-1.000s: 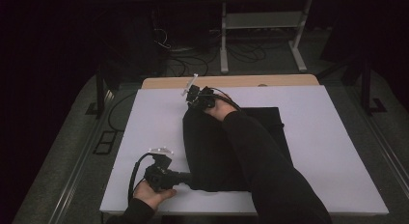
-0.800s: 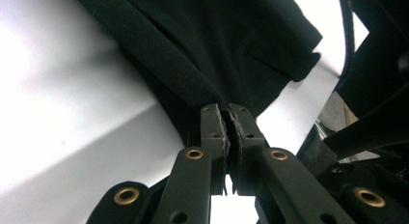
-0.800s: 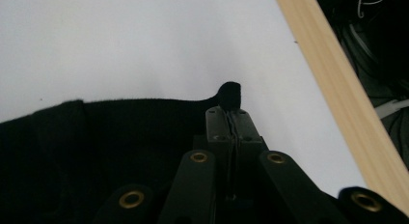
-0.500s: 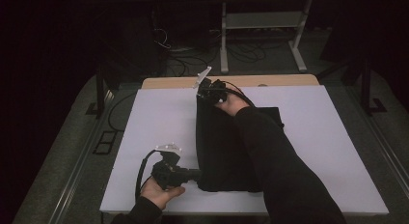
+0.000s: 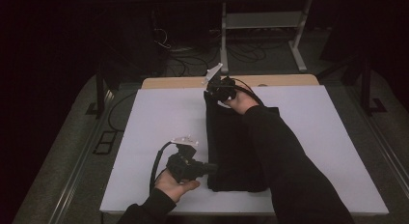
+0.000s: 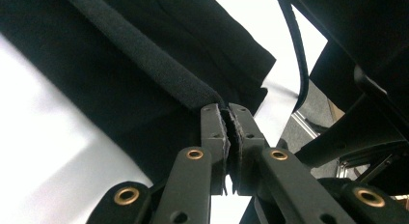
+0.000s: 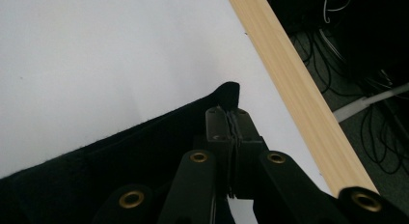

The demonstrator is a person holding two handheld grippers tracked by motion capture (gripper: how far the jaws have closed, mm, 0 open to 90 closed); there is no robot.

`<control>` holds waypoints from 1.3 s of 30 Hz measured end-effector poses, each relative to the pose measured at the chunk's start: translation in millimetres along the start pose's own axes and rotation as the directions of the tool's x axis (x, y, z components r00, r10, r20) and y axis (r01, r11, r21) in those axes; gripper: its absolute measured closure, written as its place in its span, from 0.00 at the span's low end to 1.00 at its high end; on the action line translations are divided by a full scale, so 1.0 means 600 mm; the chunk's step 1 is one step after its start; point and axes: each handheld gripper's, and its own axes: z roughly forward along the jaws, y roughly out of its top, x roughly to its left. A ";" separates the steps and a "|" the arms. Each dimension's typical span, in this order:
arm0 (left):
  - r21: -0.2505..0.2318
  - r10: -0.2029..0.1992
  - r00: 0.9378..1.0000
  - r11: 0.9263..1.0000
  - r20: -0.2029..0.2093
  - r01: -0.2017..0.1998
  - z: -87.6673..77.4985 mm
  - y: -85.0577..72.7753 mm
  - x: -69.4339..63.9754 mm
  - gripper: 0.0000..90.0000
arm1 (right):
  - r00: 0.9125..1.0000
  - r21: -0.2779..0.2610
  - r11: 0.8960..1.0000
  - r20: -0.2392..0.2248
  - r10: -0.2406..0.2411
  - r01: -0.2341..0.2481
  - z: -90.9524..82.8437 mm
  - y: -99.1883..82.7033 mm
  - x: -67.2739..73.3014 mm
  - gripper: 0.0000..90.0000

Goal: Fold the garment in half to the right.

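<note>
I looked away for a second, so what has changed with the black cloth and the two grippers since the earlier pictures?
Both hand-held grippers carried the black cloth rightward across the white board: the left hand-held gripper with the near edge, the right hand-held gripper with the far corner. Its left edge straightened. Both stayed clamped on the cloth.

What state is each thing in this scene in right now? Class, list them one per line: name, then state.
black cloth: folded into a long strip on the table, held at both ends, edges lifted.
left gripper: shut on the near end of the cloth.
right gripper: shut on the far corner of the cloth.
white table top: flat, bearing the cloth.
</note>
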 end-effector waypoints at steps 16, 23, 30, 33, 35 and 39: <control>-0.001 0.054 0.997 0.999 0.050 -0.054 0.038 0.046 -0.033 0.94 | 0.998 -0.003 0.999 0.046 0.044 -0.044 -0.037 -0.054 -0.035 0.97; 0.014 0.077 0.995 0.997 0.069 -0.078 0.055 0.058 -0.042 0.94 | 0.996 -0.009 0.998 0.059 0.070 -0.070 -0.050 -0.072 -0.043 0.97; 0.030 0.090 0.992 0.995 0.087 -0.093 0.075 0.065 -0.049 0.94 | 0.993 -0.011 0.996 0.072 0.090 -0.089 -0.062 -0.102 -0.051 0.97; 0.034 0.097 0.990 0.994 0.098 -0.101 0.083 0.069 -0.053 0.94 | 0.992 -0.013 0.995 0.081 0.096 -0.095 -0.069 -0.112 -0.055 0.97; 0.039 0.097 0.990 0.994 0.102 -0.101 0.089 0.070 -0.055 0.94 | 0.991 -0.012 0.995 0.086 0.098 -0.097 -0.073 -0.118 -0.057 0.97; 0.045 0.094 0.989 0.994 0.113 -0.099 0.100 0.074 -0.058 0.94 | 0.990 -0.011 0.995 0.093 0.104 -0.103 -0.080 -0.131 -0.061 0.97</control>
